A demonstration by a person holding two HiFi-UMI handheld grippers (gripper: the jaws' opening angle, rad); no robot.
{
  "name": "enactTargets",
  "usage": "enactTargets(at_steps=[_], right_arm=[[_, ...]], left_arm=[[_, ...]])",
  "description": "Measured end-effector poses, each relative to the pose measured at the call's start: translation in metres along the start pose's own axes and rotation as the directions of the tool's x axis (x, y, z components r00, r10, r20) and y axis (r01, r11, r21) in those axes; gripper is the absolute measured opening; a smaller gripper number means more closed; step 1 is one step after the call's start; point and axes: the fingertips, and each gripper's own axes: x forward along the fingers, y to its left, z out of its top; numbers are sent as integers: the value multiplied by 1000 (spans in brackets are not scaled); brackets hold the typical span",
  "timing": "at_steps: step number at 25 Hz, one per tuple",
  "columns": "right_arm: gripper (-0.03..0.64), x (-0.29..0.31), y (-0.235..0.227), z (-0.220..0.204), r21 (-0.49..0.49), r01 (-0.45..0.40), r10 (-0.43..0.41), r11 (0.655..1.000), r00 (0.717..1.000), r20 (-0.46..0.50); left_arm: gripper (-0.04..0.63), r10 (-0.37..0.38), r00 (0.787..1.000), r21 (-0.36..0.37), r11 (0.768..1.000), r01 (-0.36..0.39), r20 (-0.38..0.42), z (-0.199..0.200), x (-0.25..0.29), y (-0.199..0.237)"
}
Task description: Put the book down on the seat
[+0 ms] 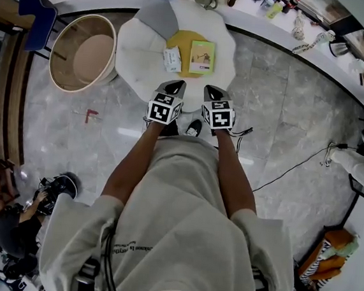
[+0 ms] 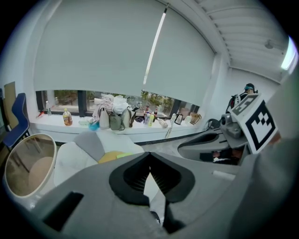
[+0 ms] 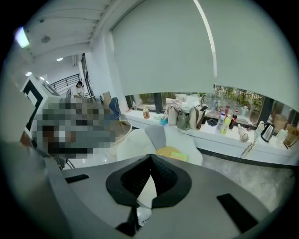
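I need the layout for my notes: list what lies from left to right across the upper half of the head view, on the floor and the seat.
Blue chair → round tub → small white booklet → green book. The white seat is left out, since it spans under both books.

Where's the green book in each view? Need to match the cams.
Head view: book top centre, on the seat.
Left gripper view: green sliver left of centre, just over the gripper body.
Right gripper view: green patch right of centre.
Shared landmark: yellow cushion under it.
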Motion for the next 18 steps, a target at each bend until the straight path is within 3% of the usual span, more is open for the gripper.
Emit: enactTargets(at_steps=[7, 18], right_arm=[[6, -7, -7, 5, 29, 44, -46, 999, 997, 61], [6, -3, 5, 4, 13, -9, 9, 1000, 999, 51]], left_arm=[[9, -11, 1000, 19, 1000, 11, 2, -4, -3, -5], [9, 16, 1000, 1, 1000, -16, 8, -6, -10, 3]])
